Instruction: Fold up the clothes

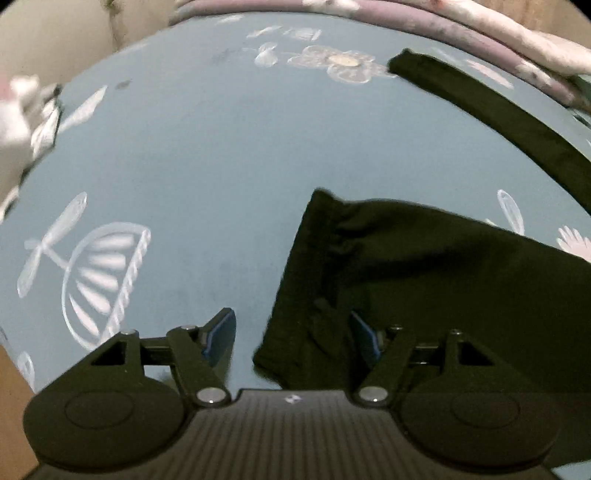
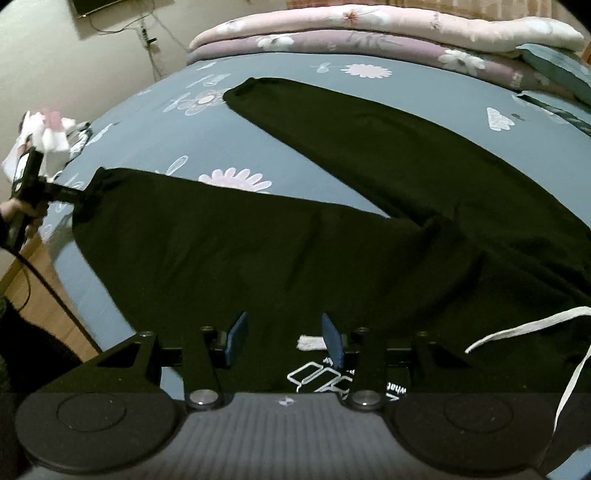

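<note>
Your right hand-held gripper [image 2: 283,338] hangs open, blue pads apart, over the waistband of the black trousers [image 2: 258,251], beside the white drawstring [image 2: 524,328] and printed logo. Those trousers lie spread across the blue flowered bed sheet [image 2: 207,136], legs fanned toward the far edge where folded quilts [image 2: 369,33] are stacked. Your left hand-held gripper [image 1: 291,334] is open too, its fingers straddling the near leg's cuff [image 1: 314,295] at the bed's side edge.

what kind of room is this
Most likely a bedroom. Black trousers lie spread on a bed with a blue flower-print sheet, folded floral quilts are stacked at its far end, and a plain wall with a trailing cable stands beside it.
</note>
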A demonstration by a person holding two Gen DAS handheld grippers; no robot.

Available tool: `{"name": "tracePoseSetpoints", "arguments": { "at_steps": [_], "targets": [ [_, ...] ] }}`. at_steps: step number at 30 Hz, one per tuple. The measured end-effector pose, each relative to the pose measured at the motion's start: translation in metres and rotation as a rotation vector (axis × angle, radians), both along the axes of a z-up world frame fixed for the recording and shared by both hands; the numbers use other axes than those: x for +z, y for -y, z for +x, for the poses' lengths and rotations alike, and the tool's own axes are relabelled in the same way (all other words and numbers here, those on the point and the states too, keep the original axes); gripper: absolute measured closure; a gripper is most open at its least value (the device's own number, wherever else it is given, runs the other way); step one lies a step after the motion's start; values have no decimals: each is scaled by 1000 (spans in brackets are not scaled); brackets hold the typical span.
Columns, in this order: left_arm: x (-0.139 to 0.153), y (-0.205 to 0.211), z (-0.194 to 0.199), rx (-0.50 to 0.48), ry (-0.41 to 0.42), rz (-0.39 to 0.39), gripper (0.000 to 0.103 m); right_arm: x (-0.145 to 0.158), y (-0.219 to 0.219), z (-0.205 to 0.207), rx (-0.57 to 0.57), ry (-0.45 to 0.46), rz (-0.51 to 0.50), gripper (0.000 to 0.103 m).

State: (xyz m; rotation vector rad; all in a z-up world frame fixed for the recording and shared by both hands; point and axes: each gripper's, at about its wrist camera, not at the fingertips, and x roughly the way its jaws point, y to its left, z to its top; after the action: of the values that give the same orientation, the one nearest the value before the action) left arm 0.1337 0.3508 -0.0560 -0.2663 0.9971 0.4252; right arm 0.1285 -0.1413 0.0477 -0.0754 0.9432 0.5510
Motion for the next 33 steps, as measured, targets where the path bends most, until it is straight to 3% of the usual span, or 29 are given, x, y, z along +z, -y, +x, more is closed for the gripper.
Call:
{"name": "tracePoseSetpoints", "arguments": {
  "at_steps": [1, 3, 4, 5, 6, 20, 24, 29, 33],
  "targets": [
    [-1, 4, 0, 19, 0, -6, 39, 0, -3, 1, -1, 4, -1, 54],
    [2, 11, 3, 18, -5, -11, 61, 1, -9, 4, 0, 14, -2, 53],
    [4, 14, 6, 9, -10, -8, 66, 1, -12, 5, 0, 18, 0, 52],
    [6, 15, 7, 0, -15, -13, 80, 1, -14, 7, 0, 22, 4, 52],
    [8, 15, 9, -8, -20, -22, 82, 1, -16, 8, -1, 24, 8, 52],
    [17, 10, -1, -21, -131, 5, 78, -9, -26, 28, -10, 12, 31, 48],
    [20, 5, -2, -4, -112, 18, 65, -16, -27, 32, -29, 5, 25, 45],
    [49, 10, -10, -14, -87, 152, 52, -29, -32, 37, -58, -5, 5, 41],
    [72, 39, -4, -112, -18, 197, 44, -43, -50, 42, -79, 24, -73, 40]
  ]
}}
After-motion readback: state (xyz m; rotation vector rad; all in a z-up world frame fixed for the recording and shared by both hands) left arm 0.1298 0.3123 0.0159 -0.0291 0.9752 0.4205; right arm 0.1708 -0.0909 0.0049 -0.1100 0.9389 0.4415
